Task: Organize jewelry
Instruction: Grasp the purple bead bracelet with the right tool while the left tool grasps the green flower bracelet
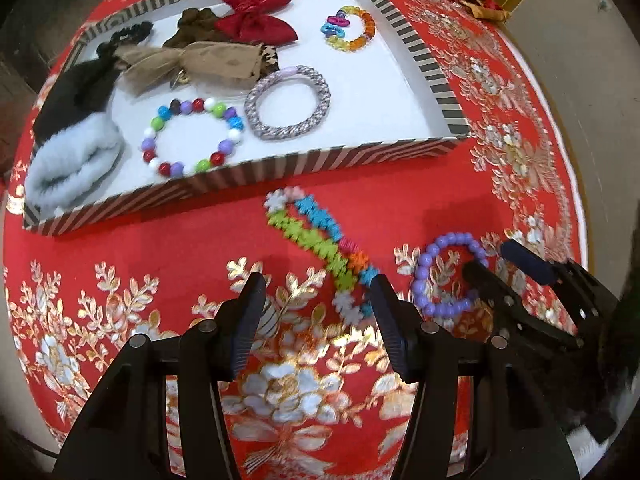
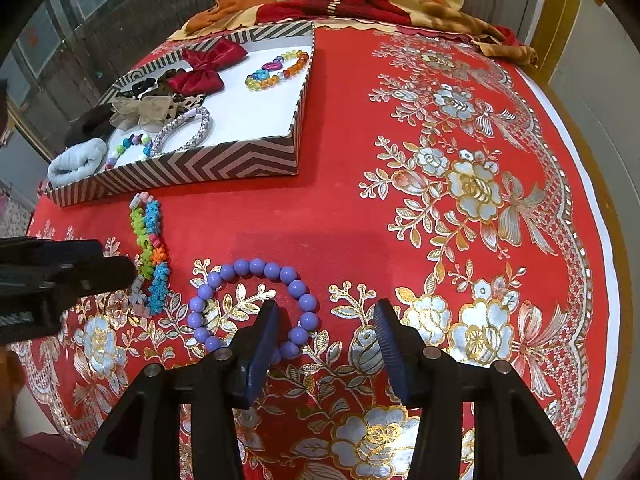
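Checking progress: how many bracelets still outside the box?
2. The star bracelet lies on the cloth just in front of the box, ahead of the open left claw. The purple bracelet lies nearer, with one finger of the open right claw inside its loop.

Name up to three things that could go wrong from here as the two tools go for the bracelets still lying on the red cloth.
1. The right tool is open with one finger inside the purple bead bracelet; closing may pinch a single bead, which could slip out.
2. The left tool is open beside the star-bead bracelet, which lies twisted and could snag.
3. The two tools are close together and could collide.
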Demonstrator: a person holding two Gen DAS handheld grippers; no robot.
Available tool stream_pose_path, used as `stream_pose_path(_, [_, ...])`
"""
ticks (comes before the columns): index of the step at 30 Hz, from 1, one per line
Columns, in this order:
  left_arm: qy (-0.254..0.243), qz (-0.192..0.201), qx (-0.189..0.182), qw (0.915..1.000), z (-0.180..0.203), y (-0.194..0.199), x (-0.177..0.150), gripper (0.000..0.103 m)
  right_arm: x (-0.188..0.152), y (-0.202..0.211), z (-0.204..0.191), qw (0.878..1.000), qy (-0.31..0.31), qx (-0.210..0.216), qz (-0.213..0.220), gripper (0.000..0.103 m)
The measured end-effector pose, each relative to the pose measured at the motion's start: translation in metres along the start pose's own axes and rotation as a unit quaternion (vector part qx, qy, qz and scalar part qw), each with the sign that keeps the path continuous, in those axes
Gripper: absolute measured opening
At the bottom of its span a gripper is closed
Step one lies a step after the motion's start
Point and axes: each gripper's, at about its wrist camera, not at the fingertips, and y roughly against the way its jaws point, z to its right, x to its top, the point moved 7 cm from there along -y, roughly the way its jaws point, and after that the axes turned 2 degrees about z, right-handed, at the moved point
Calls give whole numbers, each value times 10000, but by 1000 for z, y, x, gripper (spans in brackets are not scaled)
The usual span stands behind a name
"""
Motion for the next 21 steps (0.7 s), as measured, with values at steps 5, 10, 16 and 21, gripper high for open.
stream_pose_path(5, [142, -79, 313, 9994, 5, -13, 10, 56, -1, 0, -2, 10000, 84, 11, 26, 50])
stream_pose_path(10, [-21, -46, 590, 9982, 14, -19, 17, 56, -1, 0, -4, 9998, 158, 5, 141, 53])
stream_pose_path(16, [-185, 183, 397, 9989, 13, -13, 17, 16, 0, 2, 0, 9990, 343, -55, 295, 18])
stream_pose_path(21, [13, -53, -298, 9995, -10, -6, 8, 10, 3, 10, -4, 9988, 326, 181, 311, 9])
